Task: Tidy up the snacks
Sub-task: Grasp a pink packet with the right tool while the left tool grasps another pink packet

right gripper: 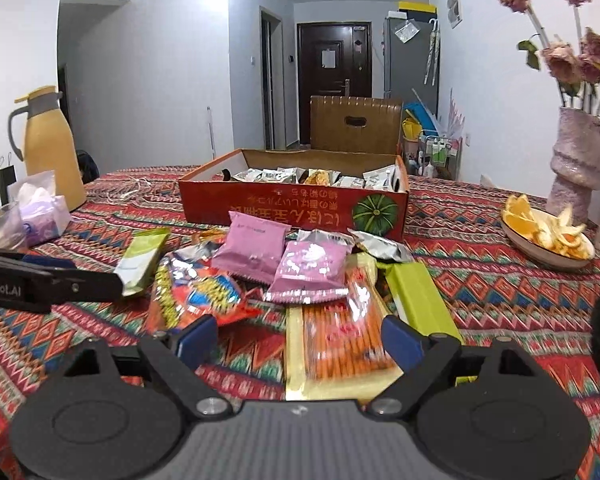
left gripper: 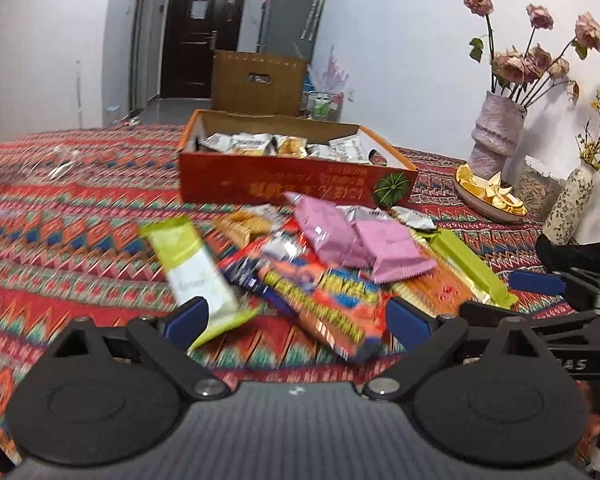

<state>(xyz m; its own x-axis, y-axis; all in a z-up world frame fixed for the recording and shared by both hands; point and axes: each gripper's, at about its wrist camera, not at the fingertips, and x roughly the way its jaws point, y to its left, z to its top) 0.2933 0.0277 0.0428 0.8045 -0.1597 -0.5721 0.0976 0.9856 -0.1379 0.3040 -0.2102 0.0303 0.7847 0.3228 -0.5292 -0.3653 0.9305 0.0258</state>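
Crinkly foil snack packets (right gripper: 284,276) heaped before an orange cardboard box (right gripper: 296,204).
2 pink packets (left gripper: 356,240) top the pile; left tongs (left gripper: 296,316) and right tongs (right gripper: 300,340) both gape wide, empty.

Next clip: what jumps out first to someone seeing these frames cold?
A jumble of bright snack packets, two pink packets on top, lies on the zigzag-patterned tablecloth. Behind it stands an open red box, already holding wrapped snacks. To the right, wilted roses in a pink vase stand beside a plate of orange peel.

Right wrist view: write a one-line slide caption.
Open tongs hover over snack packets piled before an orange box.
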